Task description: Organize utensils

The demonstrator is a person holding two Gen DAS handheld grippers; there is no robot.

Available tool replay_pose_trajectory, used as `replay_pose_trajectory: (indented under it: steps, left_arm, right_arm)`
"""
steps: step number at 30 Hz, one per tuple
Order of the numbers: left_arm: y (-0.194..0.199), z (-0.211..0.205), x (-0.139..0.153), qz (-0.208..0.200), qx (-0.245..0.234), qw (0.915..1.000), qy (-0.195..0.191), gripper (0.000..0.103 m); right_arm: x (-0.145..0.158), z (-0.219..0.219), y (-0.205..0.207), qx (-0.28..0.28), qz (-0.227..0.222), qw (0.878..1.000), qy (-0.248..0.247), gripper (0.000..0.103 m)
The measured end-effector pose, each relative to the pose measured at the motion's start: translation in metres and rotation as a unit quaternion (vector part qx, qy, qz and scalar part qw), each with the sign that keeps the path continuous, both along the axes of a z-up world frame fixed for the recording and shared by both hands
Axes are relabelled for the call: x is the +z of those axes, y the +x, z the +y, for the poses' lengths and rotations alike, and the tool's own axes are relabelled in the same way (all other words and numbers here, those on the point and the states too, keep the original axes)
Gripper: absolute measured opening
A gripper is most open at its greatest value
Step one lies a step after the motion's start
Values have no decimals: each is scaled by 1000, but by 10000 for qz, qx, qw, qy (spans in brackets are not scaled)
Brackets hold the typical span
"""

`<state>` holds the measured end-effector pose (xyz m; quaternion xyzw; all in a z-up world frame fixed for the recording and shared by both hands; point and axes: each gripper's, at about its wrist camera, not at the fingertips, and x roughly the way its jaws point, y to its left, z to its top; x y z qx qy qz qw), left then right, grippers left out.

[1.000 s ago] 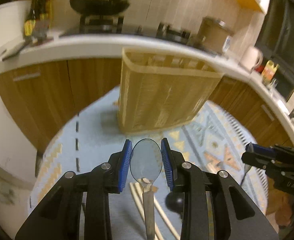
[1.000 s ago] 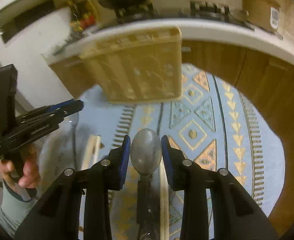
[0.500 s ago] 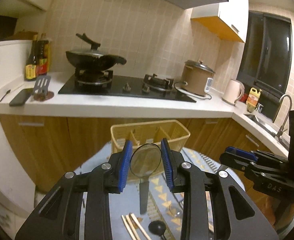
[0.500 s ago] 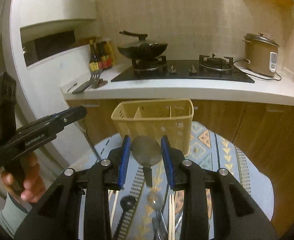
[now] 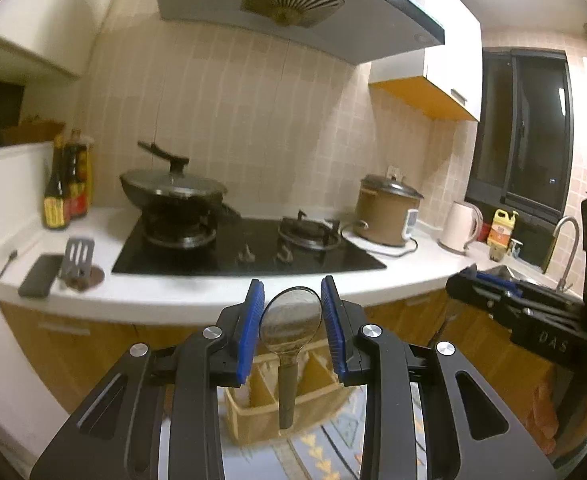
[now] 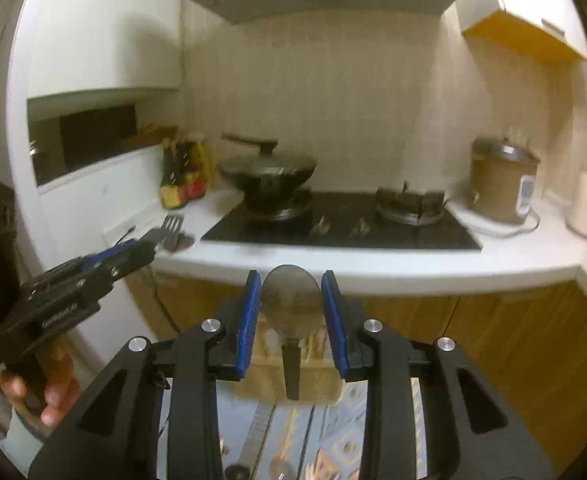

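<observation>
My left gripper [image 5: 291,320] is shut on a metal spoon [image 5: 289,320], bowl up between the blue pads, handle hanging down. My right gripper [image 6: 291,312] is shut on a second metal spoon [image 6: 290,308] held the same way. A slotted yellow utensil basket [image 5: 253,400] stands on the patterned rug below and ahead of both grippers; in the right wrist view the basket [image 6: 269,372] is mostly hidden behind the jaws. More utensils [image 6: 253,440] lie blurred on the rug. Each gripper shows in the other's view: the right one [image 5: 513,304], the left one [image 6: 77,276].
A white counter [image 5: 173,296] with wooden cabinets below runs across ahead. On it are a black hob with a lidded wok [image 5: 173,192], sauce bottles [image 5: 67,184], a phone and spatula [image 5: 77,256], a rice cooker [image 5: 387,212] and a kettle [image 5: 459,226]. A sink tap [image 5: 565,240] is at right.
Both grippers have risen and tilted upward with their spoons. The basket and rug have dropped low in both views, and the counter and wall now fill them.
</observation>
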<state>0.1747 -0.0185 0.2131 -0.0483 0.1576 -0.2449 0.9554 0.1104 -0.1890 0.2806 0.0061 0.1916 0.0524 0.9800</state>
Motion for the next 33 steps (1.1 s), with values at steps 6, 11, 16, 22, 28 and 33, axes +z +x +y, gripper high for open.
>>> replay_pose_trajectory:
  steps: [6,11,16,22,28,33]
  left_arm:
    - [37,-6,-3,5,147,9999,55,28]
    - [64,-6,-30,182,234,9996,22,28]
    - [84,-5,-60,464,315,9984,41,28]
    - [94,0,-85,736,300,9968,121,28]
    - [90,6,-91,887,277,9955,160,32]
    - [79,11,-88,928,273,9951,196,39]
  right_arm:
    - [-11,-5,43,-220,31,9997,-102,28]
    - [-40,-8,72,-301,160,9994,-91,28]
    - [-74,-14,91,-421,418,9982,-37,28]
    - [-102,-18,102,-436,775,9960,31,28]
    - [-105,-20,101,-386,1034,9938,153,29]
    - [-104,-22,92,-263,1267,9911,317,40]
